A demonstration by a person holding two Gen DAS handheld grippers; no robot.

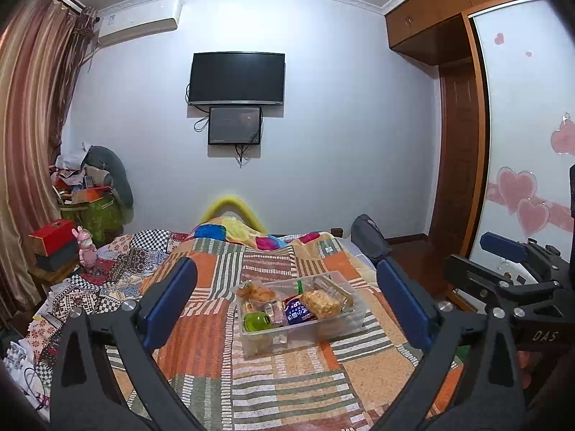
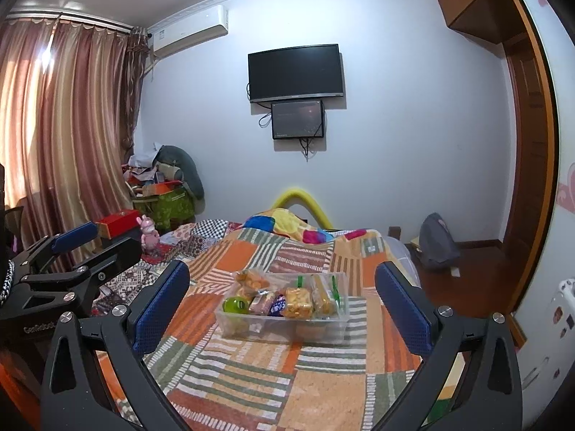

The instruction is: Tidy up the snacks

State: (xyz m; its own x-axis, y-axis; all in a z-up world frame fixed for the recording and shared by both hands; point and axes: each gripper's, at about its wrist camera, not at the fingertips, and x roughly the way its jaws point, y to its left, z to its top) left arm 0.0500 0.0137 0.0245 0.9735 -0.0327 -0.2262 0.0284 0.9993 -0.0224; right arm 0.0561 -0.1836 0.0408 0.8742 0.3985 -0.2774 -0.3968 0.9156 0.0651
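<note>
Judging the snacks (image 1: 287,305) already gathered in the clear bin (image 1: 345,323) on the bed (image 1: 287,395), holding both grippers' fingers (image 1: 169,305) (image 2: 161,309) spread apart, empty, clear.

You see an orange, green and white striped patchwork quilt (image 1: 287,388), a clear bin (image 1: 337,327), a green-lidded jar (image 1: 257,321), blue tool pads (image 1: 172,301).

Bed (image 1: 287,388) — patchwork quilt (image 2: 251,377) spread over it — clear snack bin (image 1: 337,323) resting on top

patchwork quilt (image 1: 287,388), wall tv (image 1: 237,78), striped curtains (image 2: 72,125), wooden wardrobe (image 1: 452,18).
</note>
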